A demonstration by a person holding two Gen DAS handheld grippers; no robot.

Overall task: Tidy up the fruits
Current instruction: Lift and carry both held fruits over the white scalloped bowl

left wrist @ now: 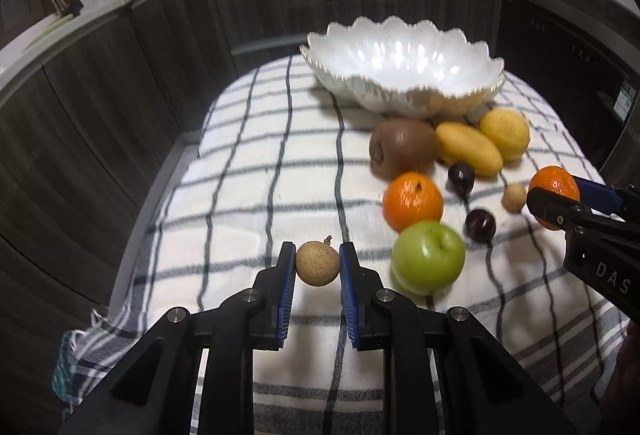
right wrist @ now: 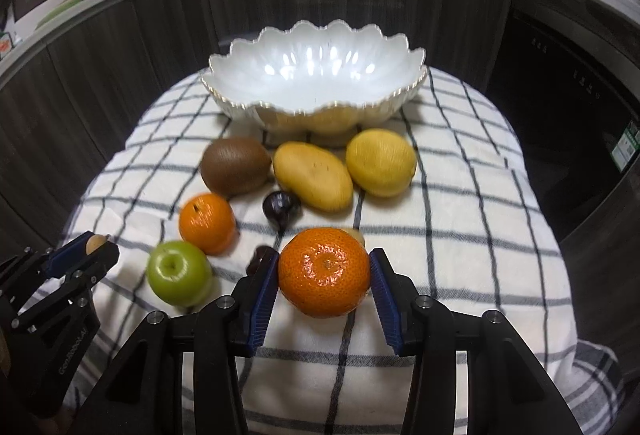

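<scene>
My left gripper is shut on a small tan round fruit with a short stem, held just above the checked cloth. In the right wrist view my right gripper is shut on an orange, its blue pads pressing both sides. That gripper and its orange also show at the right edge of the left wrist view. A white scalloped bowl stands empty at the back of the cloth. The left gripper with its tan fruit appears at the left.
Loose on the cloth in front of the bowl lie a kiwi, a mango, a lemon, a second orange, a green apple and two dark plums. Dark cabinet fronts ring the table.
</scene>
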